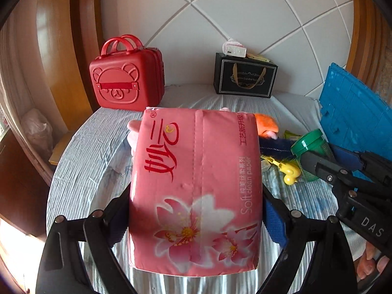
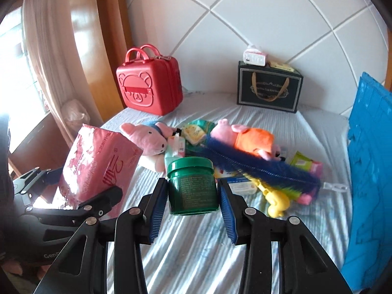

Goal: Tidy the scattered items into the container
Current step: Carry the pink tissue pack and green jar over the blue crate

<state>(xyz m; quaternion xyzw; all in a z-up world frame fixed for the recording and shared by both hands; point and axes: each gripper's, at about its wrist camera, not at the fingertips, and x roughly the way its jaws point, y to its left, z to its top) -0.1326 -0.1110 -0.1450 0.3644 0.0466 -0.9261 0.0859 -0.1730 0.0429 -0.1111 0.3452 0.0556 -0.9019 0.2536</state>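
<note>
My left gripper is shut on a pink tissue pack and holds it above the bed; the pack also shows in the right wrist view. My right gripper is shut on a green jar with a green lid, which also shows in the left wrist view. Behind them lies a pile: two pink pig plush toys, a blue feather duster, a yellow toy and small packets. The blue crate stands at the right.
A red bear suitcase stands at the back left on the striped bed sheet. A black gift box with small boxes on top stands at the back by the white padded headboard. A wooden frame and curtain are at the left.
</note>
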